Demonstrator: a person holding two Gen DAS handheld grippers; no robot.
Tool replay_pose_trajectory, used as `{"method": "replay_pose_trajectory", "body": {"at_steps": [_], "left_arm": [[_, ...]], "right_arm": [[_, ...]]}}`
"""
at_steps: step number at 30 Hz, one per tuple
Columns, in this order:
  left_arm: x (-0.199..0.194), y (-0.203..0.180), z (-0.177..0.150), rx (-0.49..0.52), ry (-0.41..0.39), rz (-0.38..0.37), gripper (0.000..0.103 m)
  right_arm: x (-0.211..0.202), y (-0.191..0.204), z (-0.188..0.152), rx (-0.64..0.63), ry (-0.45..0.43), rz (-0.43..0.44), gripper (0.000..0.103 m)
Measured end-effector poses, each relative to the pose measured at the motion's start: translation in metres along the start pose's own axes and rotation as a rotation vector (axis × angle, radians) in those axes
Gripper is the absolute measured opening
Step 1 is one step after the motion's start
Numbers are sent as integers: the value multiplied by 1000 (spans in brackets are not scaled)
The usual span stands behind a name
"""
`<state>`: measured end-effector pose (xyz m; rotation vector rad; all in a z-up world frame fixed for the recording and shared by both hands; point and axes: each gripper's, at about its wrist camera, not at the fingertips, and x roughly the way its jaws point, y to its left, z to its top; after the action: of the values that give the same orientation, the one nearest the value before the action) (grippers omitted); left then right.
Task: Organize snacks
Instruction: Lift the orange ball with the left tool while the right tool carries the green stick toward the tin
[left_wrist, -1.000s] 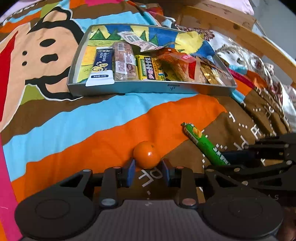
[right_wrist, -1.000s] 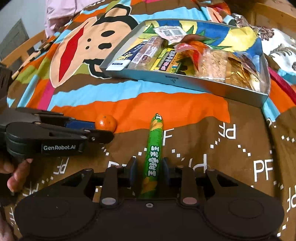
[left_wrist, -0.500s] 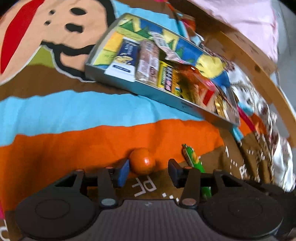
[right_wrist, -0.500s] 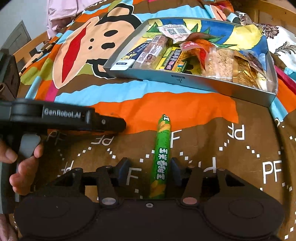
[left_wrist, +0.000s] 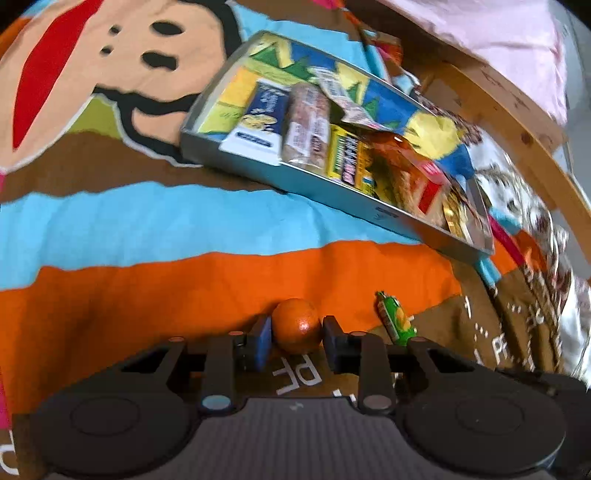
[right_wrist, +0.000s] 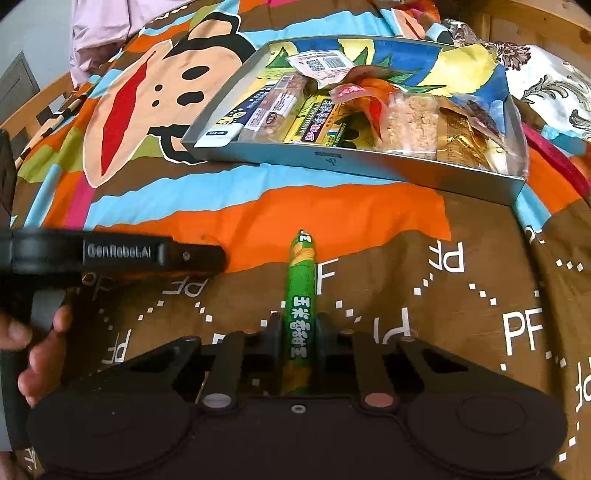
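Both grippers are now closing back onto their snacks after a brief release half a second ago, when each pair of jaws was standing clear of its item. The left gripper (left_wrist: 297, 341) is pinching the orange (left_wrist: 296, 325) between its pads, at its narrowest setting. The right gripper (right_wrist: 298, 341) is clamping the green stick (right_wrist: 300, 314) in the same way, with both fingers pressing on the wrapper's lower half. The left-wrist view is also rolling relative to a second ago, so the tray (left_wrist: 332, 184) is now appearing tilted there.

Judgement: the re-grip is reading as an adjustment before lifting. Both snacks are secured but are not yet showing as raised, so transfer to the tray is the step that is pending.

Position: both items are lying on the blanket (right_wrist: 258, 218), on the near side of the tray and well apart from its front wall. The orange is sitting to the left of the stick.

Orientation: the stick's long axis is running straight away from the right gripper toward the tray, with its free tip pointing at the front wall. The orange is round and is presenting no long axis.

The tray is already holding several packets, with its left end the least crowded.
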<state>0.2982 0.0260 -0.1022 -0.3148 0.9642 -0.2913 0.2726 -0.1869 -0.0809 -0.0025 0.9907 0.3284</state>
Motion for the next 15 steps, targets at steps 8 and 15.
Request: {"method": "replay_pose_trajectory", "body": {"at_steps": [8,15], "left_arm": [[-15,-39,-13,288,-105,147,32],[-19,-38,-10,277,-133,160,32]], "right_arm": [[-1,28,-8,-253,-57,-128,19],[10,51,-22,-569,-130,-300,19]]}}
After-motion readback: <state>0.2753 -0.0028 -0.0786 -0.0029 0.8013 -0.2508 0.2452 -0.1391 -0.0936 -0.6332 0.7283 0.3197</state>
